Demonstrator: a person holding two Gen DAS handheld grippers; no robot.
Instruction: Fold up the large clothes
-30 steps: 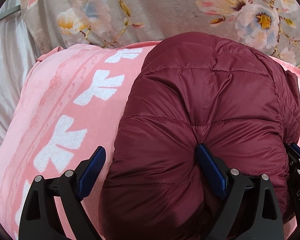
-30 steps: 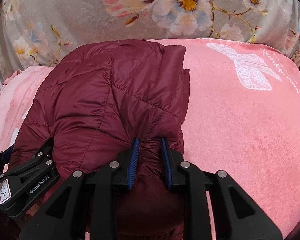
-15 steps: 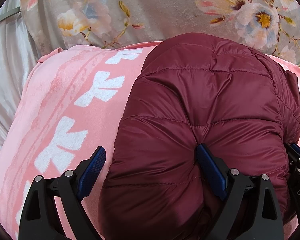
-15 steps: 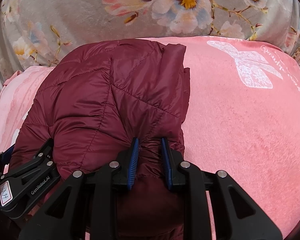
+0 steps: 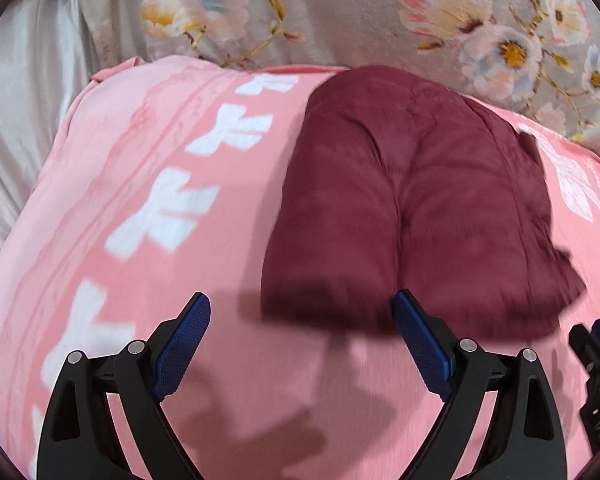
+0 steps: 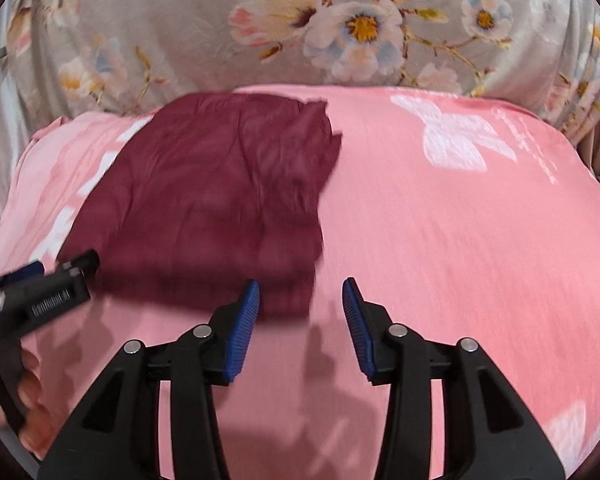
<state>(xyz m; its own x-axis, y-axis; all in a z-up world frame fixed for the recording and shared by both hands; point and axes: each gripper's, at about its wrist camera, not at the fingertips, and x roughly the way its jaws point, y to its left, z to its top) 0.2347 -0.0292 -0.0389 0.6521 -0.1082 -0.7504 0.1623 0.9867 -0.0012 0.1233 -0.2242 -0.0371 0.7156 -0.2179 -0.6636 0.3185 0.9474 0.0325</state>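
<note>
A dark red quilted jacket [image 5: 404, 208] lies folded into a compact bundle on a pink blanket [image 5: 148, 208]. It also shows in the right wrist view [image 6: 216, 200]. My left gripper [image 5: 302, 334] is open and empty, held just short of the bundle's near edge. My right gripper [image 6: 300, 312] is open and empty, near the bundle's near right corner. The left gripper also shows at the left edge of the right wrist view [image 6: 40, 300], and the right gripper at the right edge of the left wrist view [image 5: 596, 356].
A grey floral bedspread [image 6: 340, 24] rises behind the pink blanket [image 6: 460, 240]. A pale sheet [image 5: 16, 120] lies at the far left. White bow prints [image 5: 168, 216] run along the blanket's left side.
My right gripper has opened and let go of the jacket. Both grippers have pulled back from the bundle, which now lies free on the blanket.
</note>
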